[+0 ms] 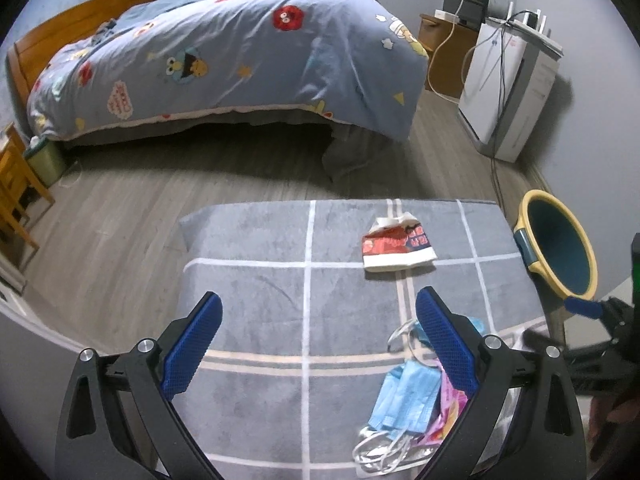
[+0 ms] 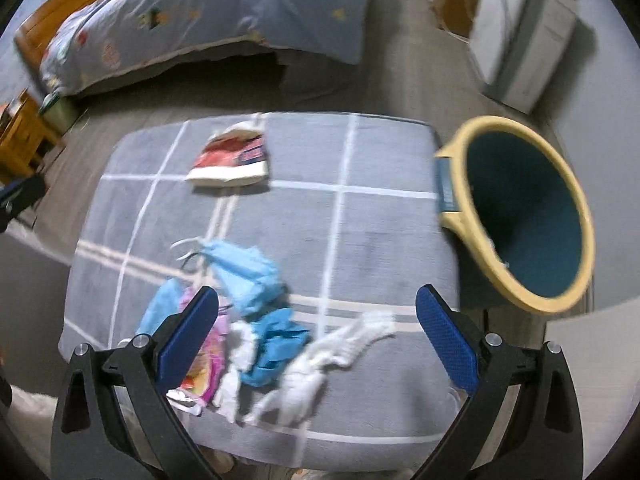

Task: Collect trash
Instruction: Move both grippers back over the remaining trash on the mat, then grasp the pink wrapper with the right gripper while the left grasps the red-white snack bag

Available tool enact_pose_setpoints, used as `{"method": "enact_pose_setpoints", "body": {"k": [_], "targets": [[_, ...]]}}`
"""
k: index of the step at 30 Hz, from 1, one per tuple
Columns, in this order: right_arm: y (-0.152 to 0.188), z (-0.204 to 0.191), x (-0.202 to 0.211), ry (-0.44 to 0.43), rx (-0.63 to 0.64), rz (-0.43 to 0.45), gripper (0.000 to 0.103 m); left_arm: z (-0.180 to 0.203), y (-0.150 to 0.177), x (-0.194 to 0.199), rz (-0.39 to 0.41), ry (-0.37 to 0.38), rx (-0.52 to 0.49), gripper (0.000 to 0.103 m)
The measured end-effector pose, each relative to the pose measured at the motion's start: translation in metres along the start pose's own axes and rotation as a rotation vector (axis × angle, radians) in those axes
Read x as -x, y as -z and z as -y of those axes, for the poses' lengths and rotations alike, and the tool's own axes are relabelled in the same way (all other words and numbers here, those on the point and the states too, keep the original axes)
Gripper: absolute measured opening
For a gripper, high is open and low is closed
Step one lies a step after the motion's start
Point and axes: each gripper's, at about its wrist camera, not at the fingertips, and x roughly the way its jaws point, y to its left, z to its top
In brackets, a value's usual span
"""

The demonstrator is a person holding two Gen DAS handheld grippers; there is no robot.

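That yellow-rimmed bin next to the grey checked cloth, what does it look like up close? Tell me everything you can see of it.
The bin is a round bucket that looks like plastic, with a thick pale yellow rim and a dark teal inside. A teal panel sits on its outer wall under a small lip in the rim. It appears tilted, its open mouth turned toward the cameras. It stands at the right edge of the grey checked cloth, beyond the right gripper. No trash is visible inside it, and nothing grips it.

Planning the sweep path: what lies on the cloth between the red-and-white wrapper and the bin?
Nothing: in the right wrist view, only bare grey checked cloth runs from the red-and-white wrapper to the yellow-rimmed bin.
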Motion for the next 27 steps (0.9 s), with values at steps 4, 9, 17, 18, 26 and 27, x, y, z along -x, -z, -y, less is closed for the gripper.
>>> {"method": "enact_pose_setpoints", "body": {"k": [4,9,17,18,26,27], "targets": [[0.005,-0.017,-0.017,-0.033,0.055,-0.047,0.097,-0.005,-0.001,-0.005,-0.012,-0.005,0.001,0.096],[0.009,-0.028,-0.030,-0.066,0.096,-0.079,0.095,-0.010,-0.003,-0.011,-0.029,0.020,0.047,0.096],[0.012,-0.044,-0.040,-0.186,0.138,-0.132,0.043,-0.004,-0.004,-0.021,-0.047,0.019,0.033,0.096],[0.012,-0.047,-0.040,-0.191,0.150,-0.140,0.026,-0.003,-0.004,-0.021,-0.048,0.019,0.029,0.096],[-0.007,-0.034,0.000,-0.222,0.137,-0.051,0.008,0.002,-0.004,-0.021,-0.043,0.018,0.018,0.096],[-0.012,-0.030,0.010,-0.217,0.134,-0.023,0.008,0.002,-0.005,-0.021,-0.039,0.018,0.017,0.096]]}}
